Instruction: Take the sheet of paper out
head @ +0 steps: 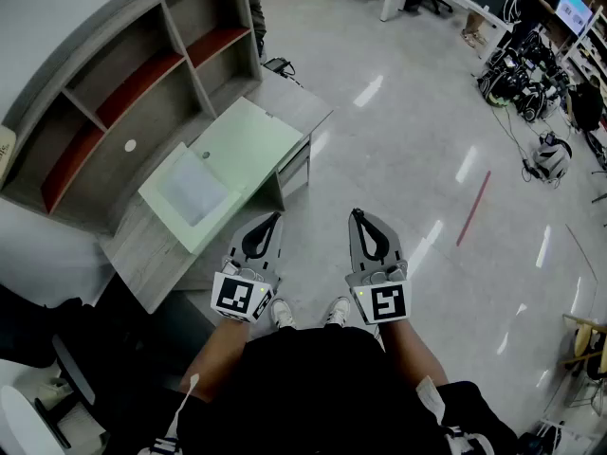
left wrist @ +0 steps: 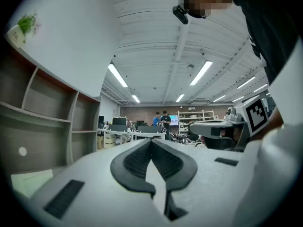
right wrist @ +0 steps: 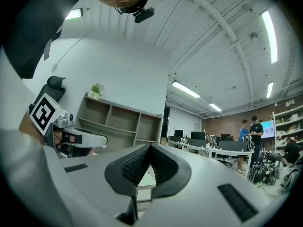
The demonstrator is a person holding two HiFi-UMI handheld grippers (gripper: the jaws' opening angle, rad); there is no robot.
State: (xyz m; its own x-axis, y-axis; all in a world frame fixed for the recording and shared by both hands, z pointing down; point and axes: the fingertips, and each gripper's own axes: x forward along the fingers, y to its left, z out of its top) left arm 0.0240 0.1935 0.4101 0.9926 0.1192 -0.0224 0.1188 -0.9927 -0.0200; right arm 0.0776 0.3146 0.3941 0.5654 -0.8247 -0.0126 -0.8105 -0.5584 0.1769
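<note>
1. A shiny grey floor [head: 427,159] fills the room. An empty-looking shelf [head: 133,74] stands against the wall at the left.
2. A small grey desk [head: 142,254] stands by the shelf, with a green board [head: 251,140] on it.
3. A pale sheet [head: 193,190] lies flat on the board. It is too faint to tell whether it is paper or a clear cover.
4. The left gripper [head: 270,218] hangs level just beside the desk and covers its near corner. Its jaws are pressed together on nothing.
5. The right gripper [head: 358,214] is over bare floor, jaws together too, with nothing in them.
</note>
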